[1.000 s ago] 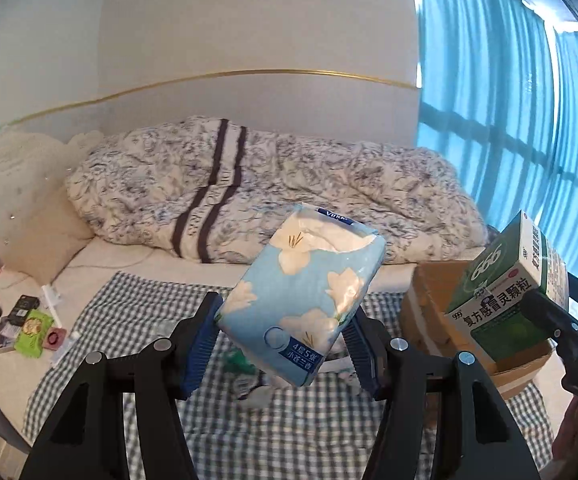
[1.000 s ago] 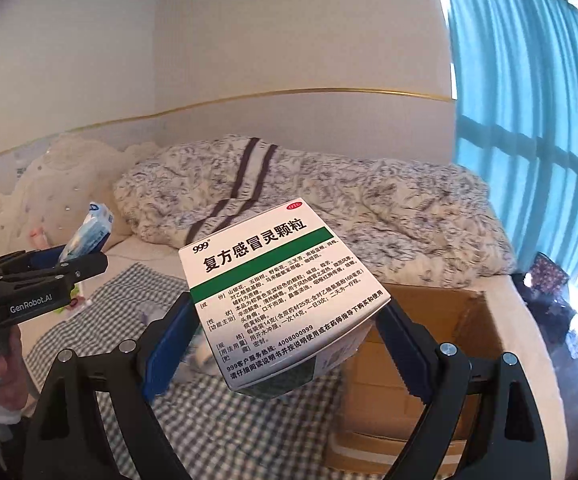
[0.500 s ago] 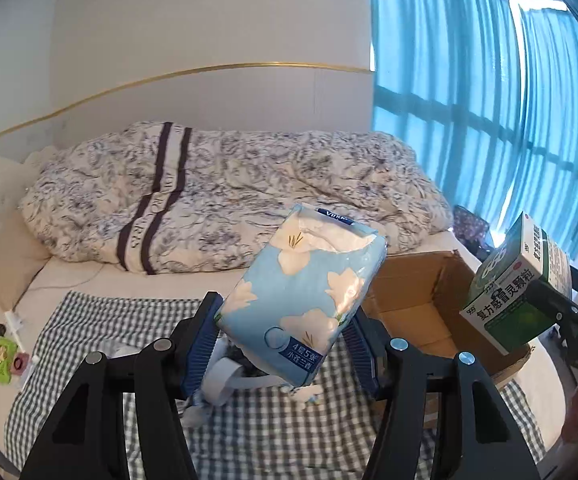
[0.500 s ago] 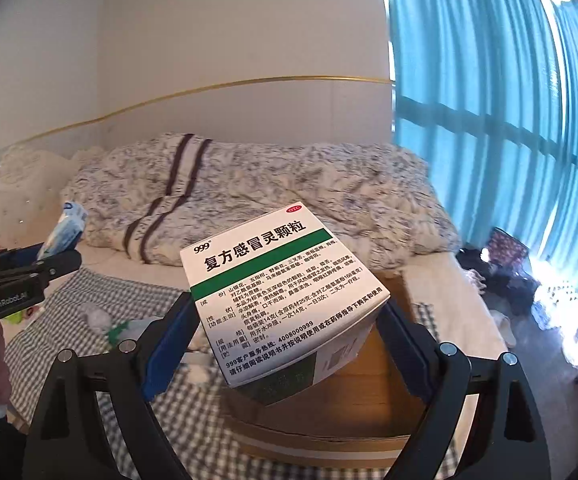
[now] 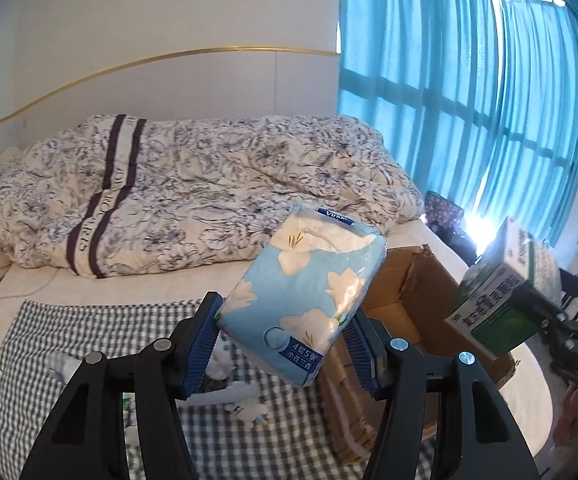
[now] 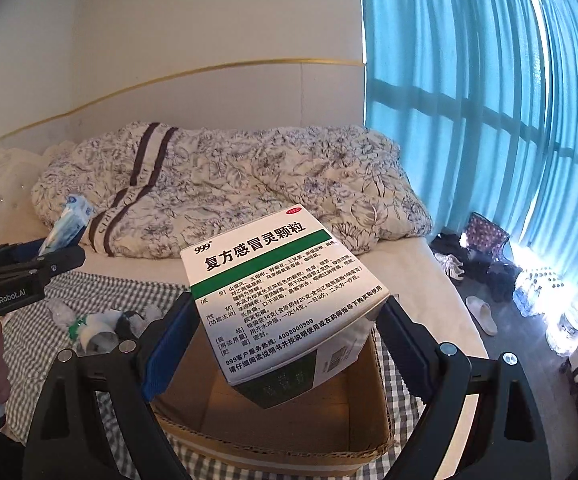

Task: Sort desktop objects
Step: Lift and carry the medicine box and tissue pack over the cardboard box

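gripper [image 6: 285, 340] clamping medicine box [image 6: 281, 308], above cardboard box [image 6: 289, 436]

White wall [image 5: 169, 12] with a thin gold line [image 5: 137, 65], big bed [image 5: 129, 284] with a flowery blanket [image 5: 209, 184], checked cloth [image 5: 89, 332] on top, bright blue curtains [image 6: 489, 100] over a sunny window, grey floor [image 6: 489, 300] with a white slipper [image 6: 482, 314]

The white-and-green cardboard medicine box [image 6: 285, 304] carried "999", "复方感冒灵颗粒", a red "OTC" oval and "4008000999". The pale-blue flowered plastic tissue pack [image 5: 303, 294] showed "Vinda" and "4层5张". The black left gripper [image 6: 29, 276] bore "GenRobot.AI".
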Tool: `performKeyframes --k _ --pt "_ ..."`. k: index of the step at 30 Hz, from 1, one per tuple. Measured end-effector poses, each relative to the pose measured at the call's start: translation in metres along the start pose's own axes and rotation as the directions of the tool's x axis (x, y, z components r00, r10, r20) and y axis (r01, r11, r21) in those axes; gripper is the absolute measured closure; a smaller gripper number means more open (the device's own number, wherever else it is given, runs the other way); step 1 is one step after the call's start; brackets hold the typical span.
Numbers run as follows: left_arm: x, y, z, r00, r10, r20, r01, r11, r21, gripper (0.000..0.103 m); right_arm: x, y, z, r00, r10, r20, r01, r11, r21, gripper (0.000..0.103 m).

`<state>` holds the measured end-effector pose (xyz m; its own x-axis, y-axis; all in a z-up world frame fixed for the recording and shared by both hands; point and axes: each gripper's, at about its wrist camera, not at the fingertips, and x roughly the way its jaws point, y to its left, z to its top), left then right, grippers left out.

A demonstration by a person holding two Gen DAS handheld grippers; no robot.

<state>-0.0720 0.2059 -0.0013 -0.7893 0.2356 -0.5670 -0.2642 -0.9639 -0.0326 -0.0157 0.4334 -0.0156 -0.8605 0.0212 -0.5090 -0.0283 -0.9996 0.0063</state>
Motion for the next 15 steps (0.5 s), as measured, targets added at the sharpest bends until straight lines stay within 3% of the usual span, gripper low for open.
performKeyframes --k 9,15 --pt "0.035 -0.030 0.003 0.998 -0.053 -0.037 0.055 0.998 0.039 0.042 0.033 -0.014 -0.011 0.994 -0.025 -0.110 0.022 0.999 -0.026 0.013" --pt "0.054 -0.045 -0.002 0.993 -0.090 -0.078 0.095 0.994 0.059 0.042 0.056 -0.017 -0.028 0.976 -0.030 -0.216 0.017 0.998 -0.058 0.013"
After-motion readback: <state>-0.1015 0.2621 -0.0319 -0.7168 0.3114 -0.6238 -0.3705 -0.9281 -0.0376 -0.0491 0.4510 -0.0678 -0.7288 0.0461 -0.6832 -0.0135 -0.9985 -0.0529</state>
